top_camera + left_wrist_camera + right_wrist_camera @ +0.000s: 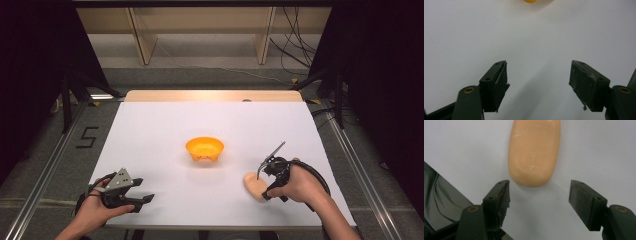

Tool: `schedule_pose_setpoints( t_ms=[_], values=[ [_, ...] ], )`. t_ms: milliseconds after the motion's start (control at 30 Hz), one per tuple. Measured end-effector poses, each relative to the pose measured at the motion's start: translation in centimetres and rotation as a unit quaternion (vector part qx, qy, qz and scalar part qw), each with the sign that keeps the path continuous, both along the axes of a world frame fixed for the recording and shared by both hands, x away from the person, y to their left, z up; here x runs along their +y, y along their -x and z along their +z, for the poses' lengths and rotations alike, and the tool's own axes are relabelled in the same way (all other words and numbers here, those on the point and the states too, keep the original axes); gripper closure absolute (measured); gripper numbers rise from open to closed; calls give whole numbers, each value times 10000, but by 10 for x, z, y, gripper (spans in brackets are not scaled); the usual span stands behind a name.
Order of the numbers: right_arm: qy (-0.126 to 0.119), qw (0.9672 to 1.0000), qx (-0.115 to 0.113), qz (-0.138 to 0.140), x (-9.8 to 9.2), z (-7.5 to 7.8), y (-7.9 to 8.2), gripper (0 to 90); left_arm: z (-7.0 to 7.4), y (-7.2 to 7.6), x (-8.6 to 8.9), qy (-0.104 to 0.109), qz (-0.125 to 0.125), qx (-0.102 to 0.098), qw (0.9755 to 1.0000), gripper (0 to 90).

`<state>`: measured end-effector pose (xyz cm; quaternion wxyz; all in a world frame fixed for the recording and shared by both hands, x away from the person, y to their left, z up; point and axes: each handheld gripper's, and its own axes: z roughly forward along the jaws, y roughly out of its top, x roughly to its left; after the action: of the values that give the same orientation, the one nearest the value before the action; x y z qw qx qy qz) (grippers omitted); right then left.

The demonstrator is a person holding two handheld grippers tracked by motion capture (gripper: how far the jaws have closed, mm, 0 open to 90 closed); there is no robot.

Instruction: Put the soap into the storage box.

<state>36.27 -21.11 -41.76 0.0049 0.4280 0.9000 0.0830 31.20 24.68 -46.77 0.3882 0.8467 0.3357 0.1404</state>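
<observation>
A peach-coloured oblong bar [254, 186] lies flat on the white table [165, 130] at the front right. My right gripper [264, 190] hovers over its near end, tilted down, with the jaws open. In the right gripper view the bar [534, 152] lies just beyond the open fingertips [499, 195], apart from them. An orange bowl [204, 149] stands at the table's middle; its rim [531, 1] peeks in at the top of the left gripper view. My left gripper [142, 198] rests at the front left, open, nothing between its pads [587, 82].
The table's front edge [446, 192] runs close under the right gripper, with grey floor beyond it. A wooden strip [212, 96] borders the far edge. Black stands [67, 100] and cables [295, 45] flank the table on the floor.
</observation>
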Motion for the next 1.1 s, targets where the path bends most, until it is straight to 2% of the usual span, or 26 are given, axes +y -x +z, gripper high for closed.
schedule_pose_setpoints(
  t_ms=[100, 167, 200, 233, 300, 333, 433, 600, 633, 667, 700, 733, 767, 800, 867, 900, 1000, 1100],
  values=[
    [9, 9999, 44, -94, 5, -2, -5, 324, 0, 0, 0, -17, -7, 9, 10000, 302],
    [12, 10000, 69, 44, 8, -6, -11, 317, 0, 0, 0, -27, -13, 5, 10000, 301],
    [5, 9999, 86, -56, 10, -7, -12, 315, 0, 0, 0, 1, -27, 20, 10000, 302],
    [6, 10000, 93, -2, 11, -8, -14, 309, 0, 0, 0, 1, -27, 20, 10000, 301],
    [1, 9999, 118, -100, 13, -9, -15, 306, 0, 0, 0, -17, -63, 52, 10000, 301],
    [24, 9999, 94, 43, 13, -10, -18, 306, 0, -1, 1, -88, -115, -38, 9999, 301],
    [70, 9998, 191, 56, 19, -13, -23, 302, 0, -1, 1, -101, -112, -48, 9999, 301],
    [53, 9998, 205, 39, 25, -17, -27, 296, 0, -1, 0, -93, -106, -57, 9999, 301],
    [69, 9998, 130, 152, 26, -20, -30, 294, 0, -1, 0, -93, -124, -52, 9999, 301],
    [69, 9998, 130, 152, 26, -20, -30, 294, 0, -1, 0, -93, -124, -52, 9999, 301],
    [98, 9996, 255, 60, 29, -21, -31, 289, 0, -1, 1, -134, -144, -55, 9998, 301],
    [107, 9997, 204, 96, 30, -23, -32, 288, 0, -1, 0, -106, -133, -51, 9998, 301],
    [81, 9996, 247, 106, 31, -24, -32, 287, 0, -1, 0, -106, -133, -51, 9998, 301],
    [103, 9996, 244, 103, 32, -25, -33, 285, -1, 0, -1, -38, -84, 25, 10000, 301],
    [130, 9995, 293, 81, 35, -26, -34, 284, -1, 0, -1, -42, -92, 27, 9999, 301],
    [124, 9994, 257, 178, 35, -27, -35, 283, -1, 0, -1, -44, -92, 25, 9999, 301],
    [146, 9994, 323, 62, 39, -29, -35, 281, -1, 0, -1, -42, -94, 24, 9999, 301],
    [174, 9993, 306, 128, 39, -31, -37, 281, -1, 0, -1, -44, -100, 23, 9999, 301]
  ],
)
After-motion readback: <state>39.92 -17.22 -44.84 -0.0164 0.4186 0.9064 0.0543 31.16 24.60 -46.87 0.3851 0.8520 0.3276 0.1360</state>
